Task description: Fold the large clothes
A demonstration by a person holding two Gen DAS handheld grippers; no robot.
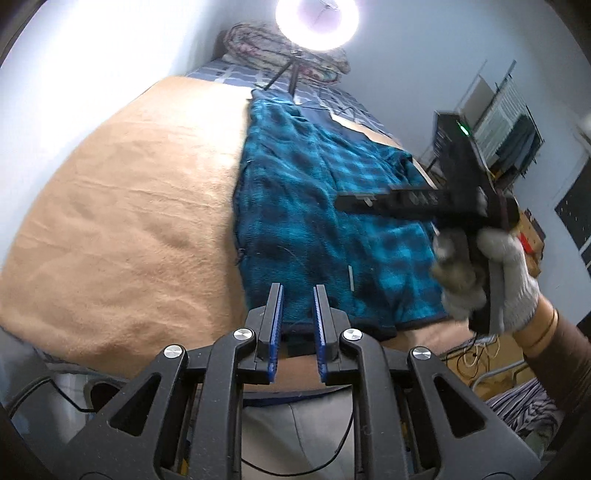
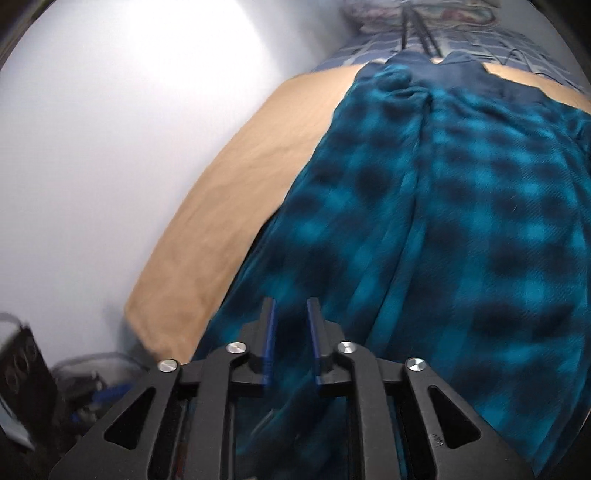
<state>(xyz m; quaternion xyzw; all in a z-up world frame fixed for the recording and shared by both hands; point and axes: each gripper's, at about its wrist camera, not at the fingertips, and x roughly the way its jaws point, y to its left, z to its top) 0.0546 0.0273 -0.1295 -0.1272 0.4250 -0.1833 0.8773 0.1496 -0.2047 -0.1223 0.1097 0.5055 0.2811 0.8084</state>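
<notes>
Garment: a teal-and-black checked fleece garment (image 1: 325, 206) lay lengthwise along the right-hand side of the bed, on a tan blanket (image 1: 122, 206), its dark hem at the near edge of the bed.
Fold state: it looked narrowed already, one long straight edge down its left side — judged a lengthwise fold laid, the crosswise fold not yet made.
Left gripper (image 1: 298, 291): hung over the near hem, jaws a little apart, nothing between them.
Right gripper (image 2: 290, 306): hung over the near part of the fleece, jaws apart, no cloth pinched; in the left wrist view a gloved hand (image 1: 491, 273) carried it above the garment's right edge.
Step in hand: between grips — both tools free of the cloth.
Next move: probably each tool takes a near hem corner, then carries it toward the far edge of the bed.
Beyond: a ring light (image 1: 317, 22) on a tripod at the far end.
</notes>
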